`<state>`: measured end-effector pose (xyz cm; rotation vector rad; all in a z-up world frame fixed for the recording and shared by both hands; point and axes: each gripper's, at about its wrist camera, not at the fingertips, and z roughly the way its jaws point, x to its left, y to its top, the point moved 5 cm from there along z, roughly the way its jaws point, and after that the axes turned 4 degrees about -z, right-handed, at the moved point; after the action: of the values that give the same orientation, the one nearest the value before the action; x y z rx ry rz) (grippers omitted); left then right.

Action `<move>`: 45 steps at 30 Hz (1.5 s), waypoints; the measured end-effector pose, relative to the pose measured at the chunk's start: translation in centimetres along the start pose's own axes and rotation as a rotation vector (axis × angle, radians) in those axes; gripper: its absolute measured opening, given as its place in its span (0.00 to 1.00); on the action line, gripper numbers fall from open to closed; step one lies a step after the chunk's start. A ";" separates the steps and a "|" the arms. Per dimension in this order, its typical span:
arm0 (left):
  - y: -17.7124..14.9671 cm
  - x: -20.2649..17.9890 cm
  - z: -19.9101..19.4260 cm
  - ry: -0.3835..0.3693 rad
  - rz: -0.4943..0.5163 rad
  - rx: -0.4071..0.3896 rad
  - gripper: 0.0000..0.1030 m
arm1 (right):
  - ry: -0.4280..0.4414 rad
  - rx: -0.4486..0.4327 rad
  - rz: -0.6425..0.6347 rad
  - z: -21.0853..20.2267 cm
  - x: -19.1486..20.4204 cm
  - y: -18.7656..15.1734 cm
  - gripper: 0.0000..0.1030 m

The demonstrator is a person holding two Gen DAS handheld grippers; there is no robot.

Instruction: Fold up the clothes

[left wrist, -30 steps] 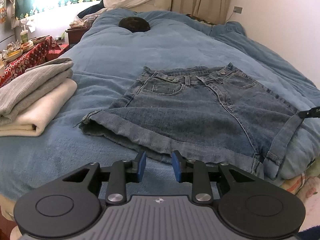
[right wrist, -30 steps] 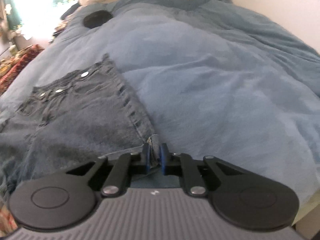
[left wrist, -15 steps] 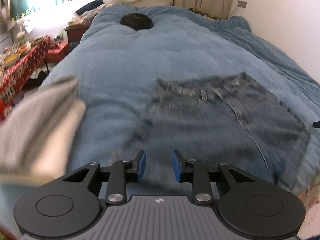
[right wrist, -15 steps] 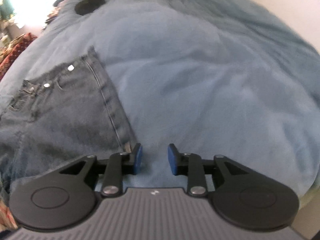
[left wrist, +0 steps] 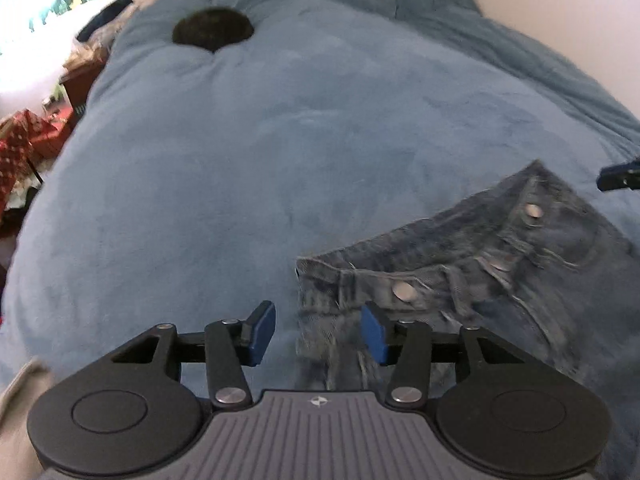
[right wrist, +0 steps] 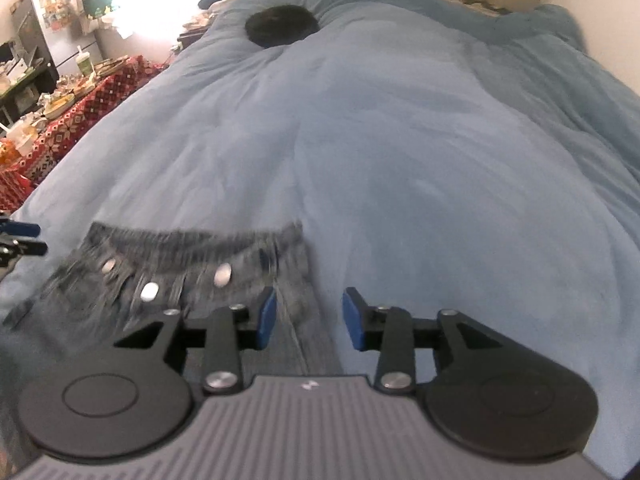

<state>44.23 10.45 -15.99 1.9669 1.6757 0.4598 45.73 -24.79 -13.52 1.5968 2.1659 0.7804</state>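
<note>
1. Between the blue pads of the left gripper (left wrist: 318,332): the near left corner of the denim shorts' (left wrist: 492,276) waistband, below the fingers (left wrist: 261,332) and untouched by either pad; fingers apart, having just been opening.
2. Between the pads of the right gripper (right wrist: 308,318): the right edge of the same shorts (right wrist: 172,276) and its side seam, running down under the gap; no pad pressing on the cloth; fingers (right wrist: 267,314) apart here too, just been opening.
3. Just past the fingers: waistband with three metal buttons (left wrist: 404,291), belt loops and a frayed top edge, blurred in the right wrist view.
4. Lying flat on the bed: shorts spread near the front edge, waistband toward the headboard end.
5. Beneath and all around: blue duvet (left wrist: 280,152), soft and lightly rumpled, covering the whole bed.
6. Far up the duvet: a dark round object (right wrist: 282,26), kind not clear.
7. At the far right edge of the left wrist view: the tip of the other gripper, above the duvet beside the shorts.
8. At the lower left corner of that view: a pale folded fabric (left wrist: 18,404), mostly cut off.
9. Off to the left of the bed: a table with a red patterned cloth (right wrist: 80,116) and cluttered items, then a bright window.
</note>
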 end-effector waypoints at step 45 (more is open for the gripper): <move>-0.1 1.3 -3.1 0.106 -0.112 -0.110 0.19 | -0.075 -0.064 0.138 1.3 -0.2 1.3 0.43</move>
<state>42.69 12.27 -13.62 1.7883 1.7751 0.6099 47.49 -24.44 -13.79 1.7280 1.9763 0.8084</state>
